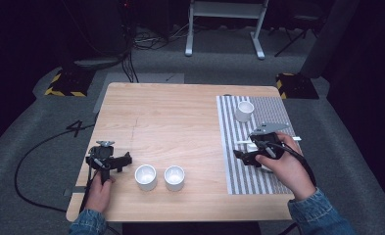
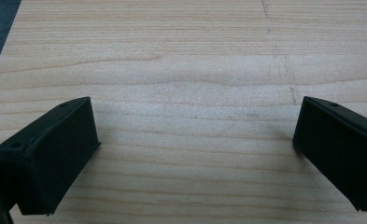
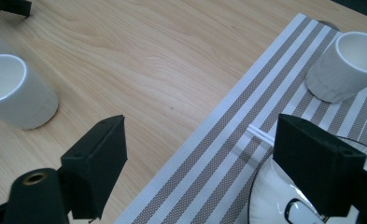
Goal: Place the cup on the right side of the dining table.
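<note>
Two white cups stand side by side near the table's front edge. A third white cup stands on the far part of a grey-and-white striped mat. My left gripper rests low over bare wood left of the two cups, jaws wide open and empty. My right gripper hovers open over the mat's left edge, its right jaw above a white black-rimmed plate. A thin white stick lies by the plate.
The wooden table has a faint pencil line left of centre. In the right gripper view the nearer front cup sits to the left. Grey carpet, cables and a white stand leg lie beyond the table.
</note>
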### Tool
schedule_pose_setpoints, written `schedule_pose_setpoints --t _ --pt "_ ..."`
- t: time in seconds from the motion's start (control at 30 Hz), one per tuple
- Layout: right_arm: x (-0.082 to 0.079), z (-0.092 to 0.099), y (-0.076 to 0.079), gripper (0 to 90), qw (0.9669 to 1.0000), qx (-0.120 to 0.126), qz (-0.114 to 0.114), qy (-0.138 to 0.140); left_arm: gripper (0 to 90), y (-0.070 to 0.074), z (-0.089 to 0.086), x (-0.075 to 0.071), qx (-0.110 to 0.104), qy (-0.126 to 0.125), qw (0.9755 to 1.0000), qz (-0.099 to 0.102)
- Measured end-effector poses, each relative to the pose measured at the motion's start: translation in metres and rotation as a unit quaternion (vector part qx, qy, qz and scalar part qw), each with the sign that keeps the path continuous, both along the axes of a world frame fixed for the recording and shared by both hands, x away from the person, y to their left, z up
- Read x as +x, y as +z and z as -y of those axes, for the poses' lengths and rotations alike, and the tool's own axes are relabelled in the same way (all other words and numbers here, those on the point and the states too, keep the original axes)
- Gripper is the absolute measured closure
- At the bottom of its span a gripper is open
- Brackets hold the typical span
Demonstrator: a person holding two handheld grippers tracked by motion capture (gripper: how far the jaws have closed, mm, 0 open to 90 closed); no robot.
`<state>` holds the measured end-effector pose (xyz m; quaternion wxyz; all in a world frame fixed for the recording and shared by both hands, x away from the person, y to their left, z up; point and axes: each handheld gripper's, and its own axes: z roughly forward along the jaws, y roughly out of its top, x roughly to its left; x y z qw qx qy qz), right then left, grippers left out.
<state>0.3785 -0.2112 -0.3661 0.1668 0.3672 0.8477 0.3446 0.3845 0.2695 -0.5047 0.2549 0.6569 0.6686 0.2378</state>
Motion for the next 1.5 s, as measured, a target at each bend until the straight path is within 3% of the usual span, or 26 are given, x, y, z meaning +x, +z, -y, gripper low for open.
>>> schedule_pose_setpoints --t 0.37,0.67,0.83,1.03,1.2,1.5 --pt "-0.021 0.004 -0.027 17.0 0.9998 0.004 -0.003 0.019 0.2 0.0 0.0 0.0 0.0 0.0 1.0 0.0" --pt "-0.036 0.007 -0.048 17.0 0.9998 -0.005 0.013 0.014 0.2 0.0 0.0 0.0 0.0 0.0 1.0 0.0" --pt "-0.041 0.008 -0.063 17.1 0.9999 0.002 0.006 0.01 0.2 0.0 0.0 0.0 0.0 0.0 1.0 0.0" --pt "-0.043 0.01 -0.077 17.2 0.9983 -0.046 0.034 -0.009 0.2 0.0 0.0 0.0 0.0 0.0 1.0 0.0" --pt "-0.045 0.015 -0.091 17.2 0.9993 -0.031 0.015 -0.015 0.2 0.0 0.0 0.0 0.0 0.0 1.0 0.0" --pt "-0.05 0.023 -0.111 17.2 0.9995 -0.012 0.003 -0.03 0.2 0.0 0.0 0.0 0.0 0.0 1.0 0.0"
